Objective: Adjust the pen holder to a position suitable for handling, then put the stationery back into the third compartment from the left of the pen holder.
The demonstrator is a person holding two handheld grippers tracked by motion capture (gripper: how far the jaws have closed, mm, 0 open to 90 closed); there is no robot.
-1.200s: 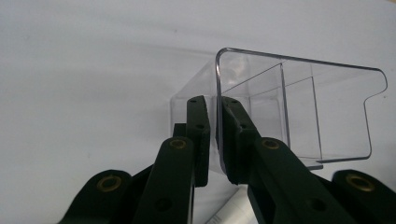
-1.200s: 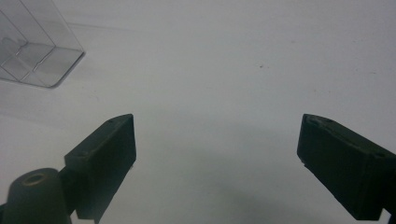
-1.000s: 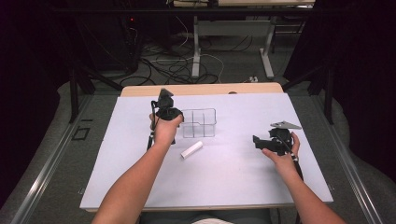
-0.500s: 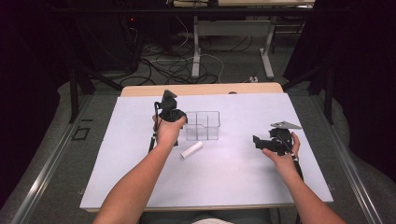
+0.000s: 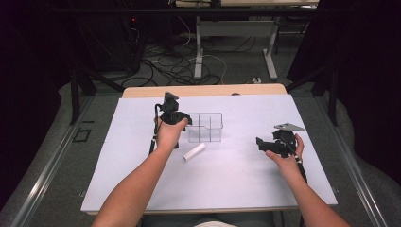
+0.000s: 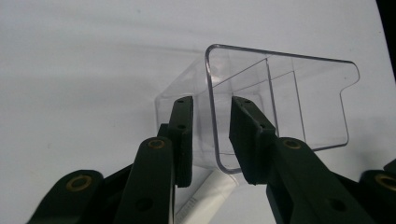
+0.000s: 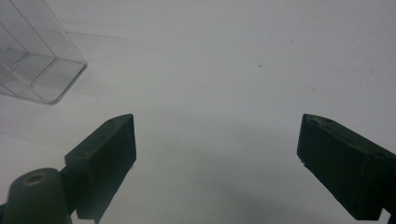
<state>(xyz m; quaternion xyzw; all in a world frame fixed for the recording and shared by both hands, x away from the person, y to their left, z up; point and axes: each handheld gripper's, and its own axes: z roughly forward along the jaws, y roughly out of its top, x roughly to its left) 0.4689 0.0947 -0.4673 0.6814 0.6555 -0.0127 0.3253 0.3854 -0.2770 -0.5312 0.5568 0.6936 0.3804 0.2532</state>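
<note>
While your left gripper straddles the near wall of the clear plastic box with inner dividers, its jaws have just been opening: a narrow gap shows on either side of the wall, so nothing is pinched. That box stands upright on the white table sheet, with a small white cylinder lying just in front. Your right gripper, well apart, is spread wide over bare sheet.
</note>
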